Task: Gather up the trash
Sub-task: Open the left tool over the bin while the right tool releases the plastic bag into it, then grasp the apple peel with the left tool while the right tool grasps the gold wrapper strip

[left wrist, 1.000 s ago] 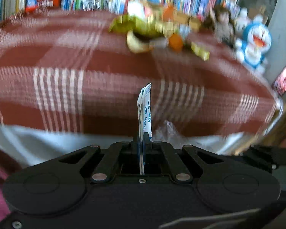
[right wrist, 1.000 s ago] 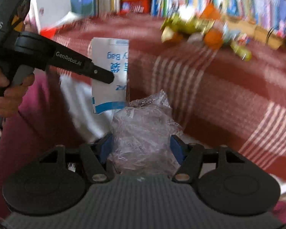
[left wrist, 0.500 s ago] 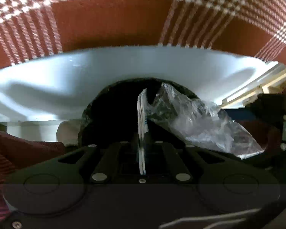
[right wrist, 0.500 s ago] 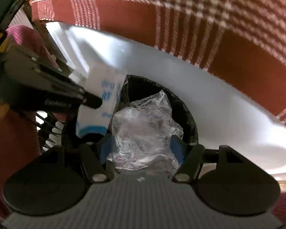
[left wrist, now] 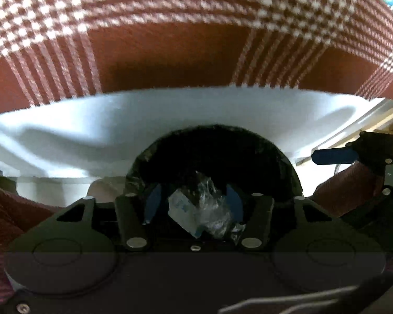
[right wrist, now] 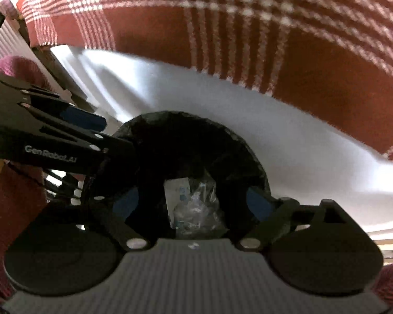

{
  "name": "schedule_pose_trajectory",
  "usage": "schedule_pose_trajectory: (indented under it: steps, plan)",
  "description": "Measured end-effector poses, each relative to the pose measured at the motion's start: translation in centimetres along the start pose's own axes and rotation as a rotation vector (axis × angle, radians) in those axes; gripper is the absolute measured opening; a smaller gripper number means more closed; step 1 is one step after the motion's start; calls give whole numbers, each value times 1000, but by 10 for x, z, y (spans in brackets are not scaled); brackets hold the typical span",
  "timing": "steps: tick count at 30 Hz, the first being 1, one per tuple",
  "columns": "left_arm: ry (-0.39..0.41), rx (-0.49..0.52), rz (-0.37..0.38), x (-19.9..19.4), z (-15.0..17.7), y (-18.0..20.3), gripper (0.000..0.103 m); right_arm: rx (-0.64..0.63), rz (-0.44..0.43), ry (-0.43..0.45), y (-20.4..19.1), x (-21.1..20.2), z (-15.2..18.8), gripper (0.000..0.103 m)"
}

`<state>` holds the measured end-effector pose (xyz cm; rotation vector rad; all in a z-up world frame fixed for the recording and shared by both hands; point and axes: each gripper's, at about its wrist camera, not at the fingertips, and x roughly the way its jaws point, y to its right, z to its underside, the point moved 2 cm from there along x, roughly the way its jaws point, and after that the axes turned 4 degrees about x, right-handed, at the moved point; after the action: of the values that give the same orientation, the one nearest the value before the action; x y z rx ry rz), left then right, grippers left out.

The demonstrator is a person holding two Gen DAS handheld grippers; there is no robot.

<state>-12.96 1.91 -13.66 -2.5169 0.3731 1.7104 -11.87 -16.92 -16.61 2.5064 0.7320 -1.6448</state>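
Note:
A bin with a black liner (left wrist: 214, 141) stands below the table edge, straight under both grippers. A white-and-blue packet (left wrist: 179, 206) and a crumpled clear plastic wrapper (left wrist: 209, 201) lie loose inside it; the right wrist view shows the same packet (right wrist: 178, 191) and wrapper (right wrist: 199, 209) in the bin (right wrist: 186, 123). My left gripper (left wrist: 194, 198) hangs open over the bin mouth, holding nothing. My right gripper (right wrist: 192, 201) is open too, with nothing between its blue pads. From the left, the left gripper (right wrist: 110, 133) reaches over the bin rim.
A red-and-white plaid tablecloth (left wrist: 170, 52) hangs over a white under-cloth (left wrist: 170, 115) just behind the bin. One blue-padded right gripper finger (left wrist: 332, 155) shows at the right. A pink sleeve (right wrist: 15, 70) is at the left, and a wooden frame (right wrist: 387, 238) lower right.
Both grippers dropped from table height to the bin, then opened. The packet left the left gripper and the plastic wrapper left the right; both now lie in the bin.

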Motion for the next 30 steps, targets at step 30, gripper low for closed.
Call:
schedule_pose_trajectory:
  steps: [30]
  plan:
    - [623,11,-89,-127,-129,14,99,52,310,663,42,-157,-84,91]
